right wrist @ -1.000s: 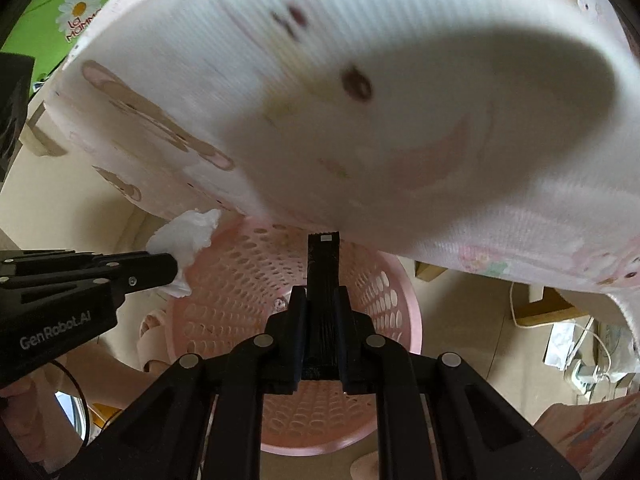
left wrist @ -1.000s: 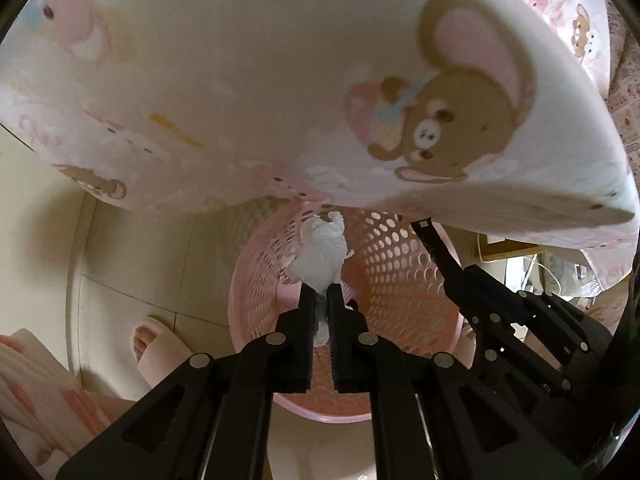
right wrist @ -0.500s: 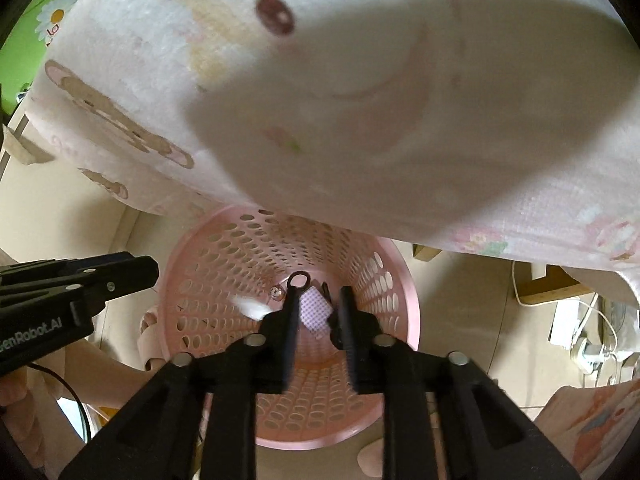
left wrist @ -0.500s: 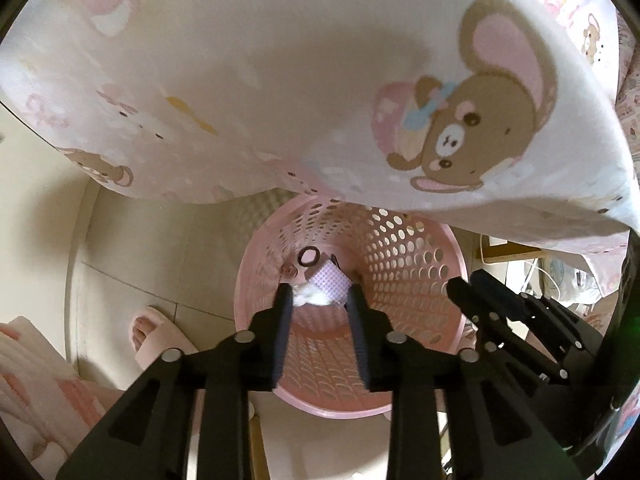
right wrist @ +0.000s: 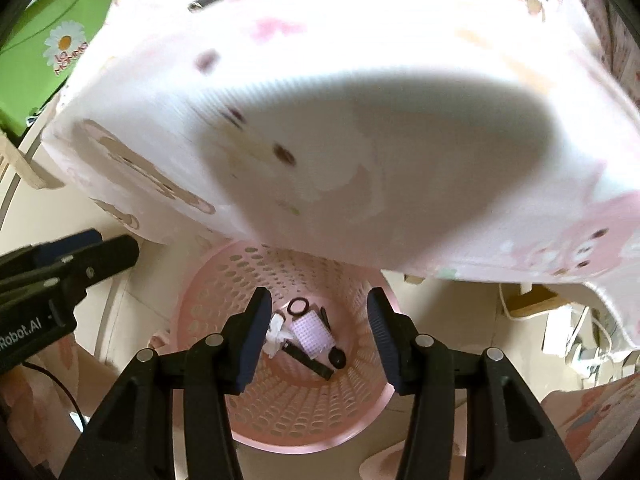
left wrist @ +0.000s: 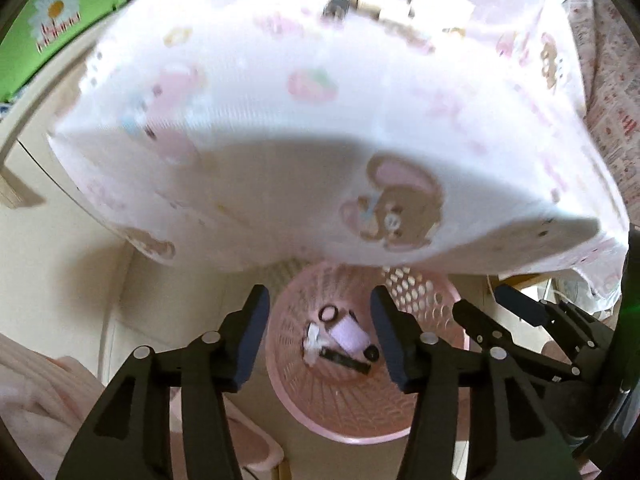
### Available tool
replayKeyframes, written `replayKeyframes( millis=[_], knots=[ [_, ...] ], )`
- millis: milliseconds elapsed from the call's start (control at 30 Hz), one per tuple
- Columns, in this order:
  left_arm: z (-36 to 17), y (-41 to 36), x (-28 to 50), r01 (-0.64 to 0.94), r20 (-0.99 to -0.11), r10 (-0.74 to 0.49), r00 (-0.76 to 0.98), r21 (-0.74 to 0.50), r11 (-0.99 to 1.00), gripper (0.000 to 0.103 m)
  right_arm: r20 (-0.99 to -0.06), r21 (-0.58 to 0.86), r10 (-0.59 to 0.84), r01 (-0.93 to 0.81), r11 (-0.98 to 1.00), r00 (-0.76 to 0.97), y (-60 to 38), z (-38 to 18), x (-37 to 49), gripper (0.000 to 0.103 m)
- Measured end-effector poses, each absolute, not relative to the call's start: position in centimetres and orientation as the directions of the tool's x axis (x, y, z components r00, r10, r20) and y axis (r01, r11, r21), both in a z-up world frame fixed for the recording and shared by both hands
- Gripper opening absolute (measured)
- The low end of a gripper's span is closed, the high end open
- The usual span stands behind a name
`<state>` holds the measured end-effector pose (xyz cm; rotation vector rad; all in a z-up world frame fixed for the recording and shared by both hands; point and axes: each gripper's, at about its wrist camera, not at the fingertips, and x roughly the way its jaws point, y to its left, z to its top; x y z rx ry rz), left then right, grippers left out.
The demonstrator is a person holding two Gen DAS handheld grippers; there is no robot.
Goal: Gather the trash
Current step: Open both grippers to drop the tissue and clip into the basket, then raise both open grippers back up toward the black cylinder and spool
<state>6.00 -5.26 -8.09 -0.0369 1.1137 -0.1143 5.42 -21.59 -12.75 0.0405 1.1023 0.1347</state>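
A pink perforated basket [left wrist: 424,304] stands on the floor under the table edge; it also shows in the right wrist view [right wrist: 224,276]. In its bottom lie a crumpled white tissue [left wrist: 311,340], a lilac pad [left wrist: 349,333], a black strip [left wrist: 344,359] and a black ring [left wrist: 328,313]. In the right wrist view the tissue [right wrist: 276,334], pad [right wrist: 311,332], strip [right wrist: 308,360] and ring [right wrist: 298,306] show too. My left gripper [left wrist: 318,338] is open and empty above the basket. My right gripper [right wrist: 316,340] is open and empty above it too.
A table with a pink bear-print cloth [left wrist: 320,128] overhangs the basket. Small items [left wrist: 384,4] lie blurred on top. A green box [right wrist: 52,52] stands at the left. Cables and a plug [right wrist: 576,340] lie on the floor at the right. The floor is beige tile.
Both grippers were shut a second ago, the left on the tissue, the right on the black strip. Both opened; tissue and strip now lie in the basket. Both grippers have risen.
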Motion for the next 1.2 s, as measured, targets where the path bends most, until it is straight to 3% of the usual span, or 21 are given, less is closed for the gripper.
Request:
replayKeyframes(
  millis=[400, 500, 633, 900, 1000, 1200],
  knots=[
    [-2.6, -4.2, 4.9, 0.073, -0.801, -0.097, 0.591, -0.067, 0.995, 0.052, -0.753, 0.142, 0.161, -0.081, 0.987, 0.638, -22.9, -5.1, 2.4, 0.053],
    [0.0, -4.5, 4.4, 0.077, -0.771, -0.083, 0.631, -0.044, 0.996, 0.057, -0.715, 0.144, 0.161, -0.082, 0.986, 0.68, -23.5, -2.8, 2.4, 0.053],
    [3.9, -4.4, 4.3, 0.082, -0.727, -0.102, 0.679, -0.063, 0.995, 0.072, -0.642, 0.143, 0.169, -0.1, 0.985, 0.748, -24.7, 0.4, 1.4, 0.054],
    [9.7, -3.3, 6.4, 0.083, -0.639, -0.076, 0.766, -0.02, 0.996, 0.078, -0.576, 0.078, 0.131, -0.105, 0.991, 0.807, -25.1, 7.3, 2.5, 0.057],
    [10.7, -2.7, 7.9, 0.083, -0.627, -0.087, 0.774, -0.035, 0.996, 0.078, -0.552, 0.078, 0.151, -0.129, 0.988, 0.82, -25.2, 9.7, 2.9, 0.072],
    [11.8, -2.1, 10.9, 0.087, -0.588, -0.09, 0.804, -0.033, 0.996, 0.086, -0.525, 0.017, 0.146, -0.162, 0.987, 0.838, -24.9, 11.9, 5.0, 0.078]
  ],
)
